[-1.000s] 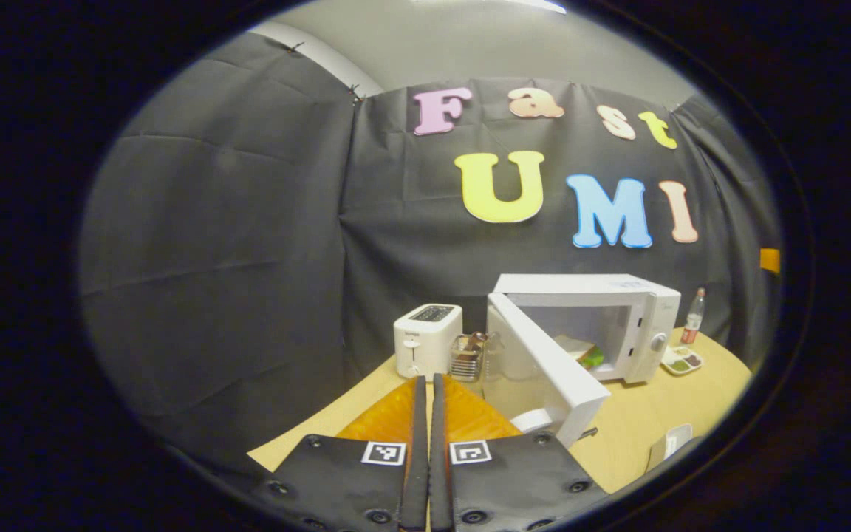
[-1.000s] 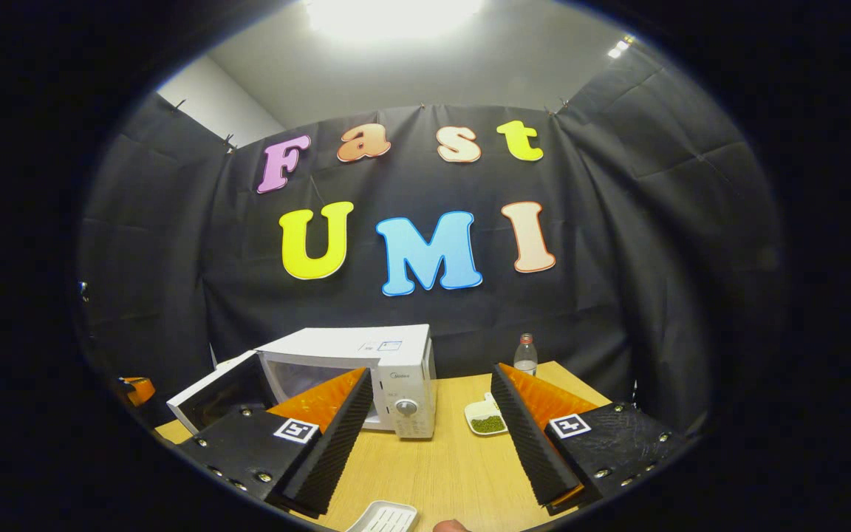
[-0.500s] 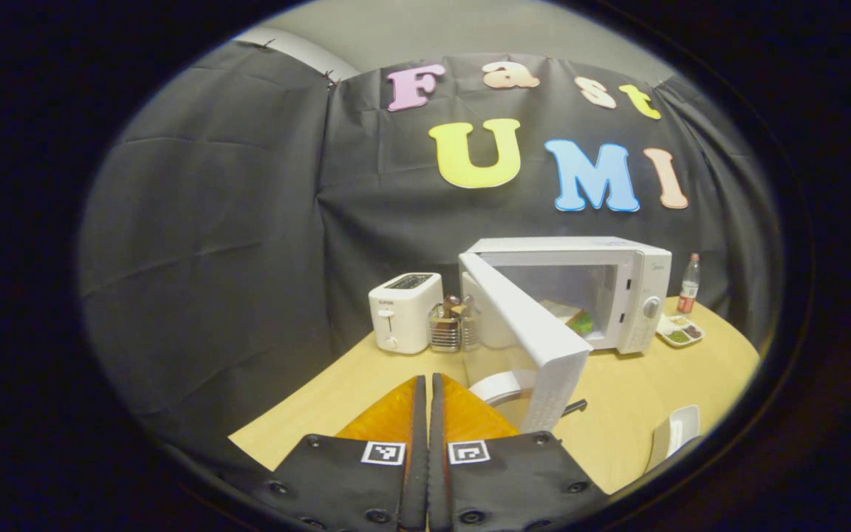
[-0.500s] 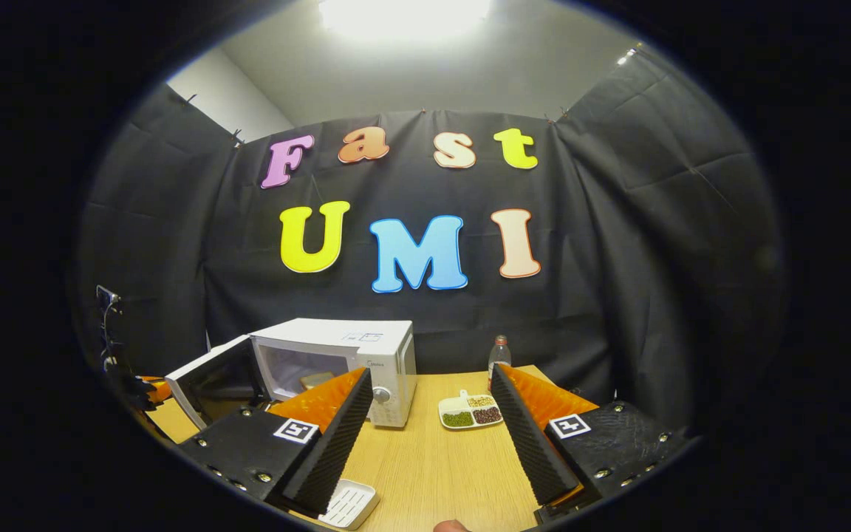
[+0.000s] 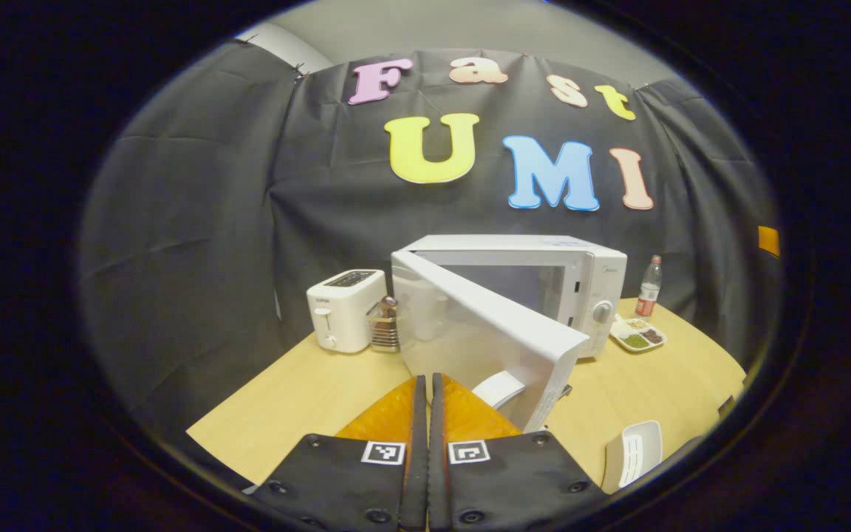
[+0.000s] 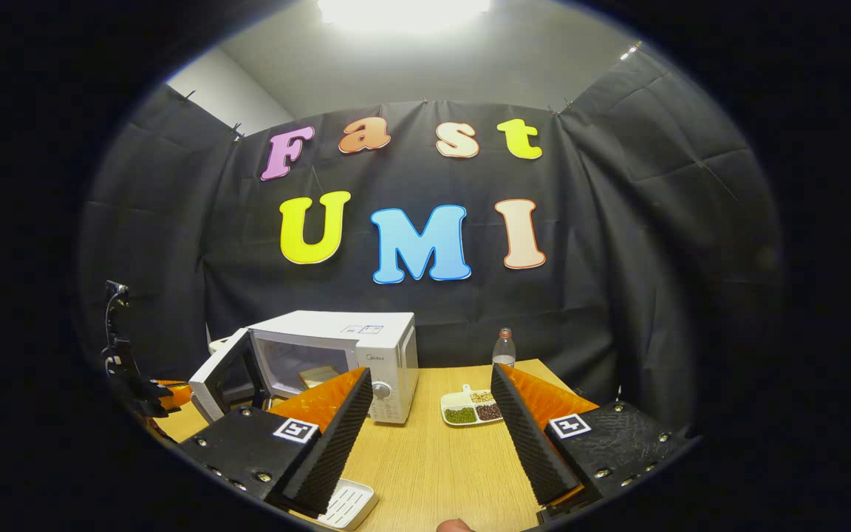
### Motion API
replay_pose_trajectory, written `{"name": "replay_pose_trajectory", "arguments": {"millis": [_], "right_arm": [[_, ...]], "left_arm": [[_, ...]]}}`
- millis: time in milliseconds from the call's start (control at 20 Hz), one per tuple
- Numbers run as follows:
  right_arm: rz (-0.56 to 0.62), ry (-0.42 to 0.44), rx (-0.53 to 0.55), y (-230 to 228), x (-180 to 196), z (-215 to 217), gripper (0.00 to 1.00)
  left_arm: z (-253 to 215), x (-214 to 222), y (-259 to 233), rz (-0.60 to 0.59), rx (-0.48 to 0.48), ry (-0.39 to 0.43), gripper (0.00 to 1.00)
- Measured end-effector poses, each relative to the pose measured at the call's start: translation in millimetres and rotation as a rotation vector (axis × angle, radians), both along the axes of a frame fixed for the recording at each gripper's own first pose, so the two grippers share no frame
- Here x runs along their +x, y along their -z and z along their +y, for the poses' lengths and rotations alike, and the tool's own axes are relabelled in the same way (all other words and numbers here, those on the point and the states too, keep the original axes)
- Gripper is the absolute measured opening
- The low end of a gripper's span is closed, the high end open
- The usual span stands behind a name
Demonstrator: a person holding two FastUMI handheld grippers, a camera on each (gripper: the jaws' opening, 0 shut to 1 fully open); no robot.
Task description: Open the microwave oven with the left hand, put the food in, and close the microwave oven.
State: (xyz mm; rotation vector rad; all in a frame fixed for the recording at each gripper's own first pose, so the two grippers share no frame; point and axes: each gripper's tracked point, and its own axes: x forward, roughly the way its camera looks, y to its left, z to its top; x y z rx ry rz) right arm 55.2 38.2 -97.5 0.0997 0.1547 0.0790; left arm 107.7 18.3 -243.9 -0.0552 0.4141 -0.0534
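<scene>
Now white microwave door half-open; left hand-held gripper pressed together, right spread.

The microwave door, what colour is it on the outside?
White, like the rest of the microwave; the door shows best in the left gripper view.

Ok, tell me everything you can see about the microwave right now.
The microwave is a white box, glossy like painted metal or plastic, standing upright on the wooden table. Its door, hinged on the left, hangs partly open. A round knob sits on the right-hand control panel. Food lies inside. A toaster and a wire rack stand to its left, apart from it.
</scene>
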Motion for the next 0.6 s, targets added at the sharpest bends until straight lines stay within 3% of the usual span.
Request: {"name": "replay_pose_trajectory", "arguments": {"millis": [600], "right_arm": [[0.004, 0.062, -0.095, 7, 45, 0, 0.98]], "left_arm": [[-86, 85, 11, -0.001, -0.07, 0.228, 0.07]]}}
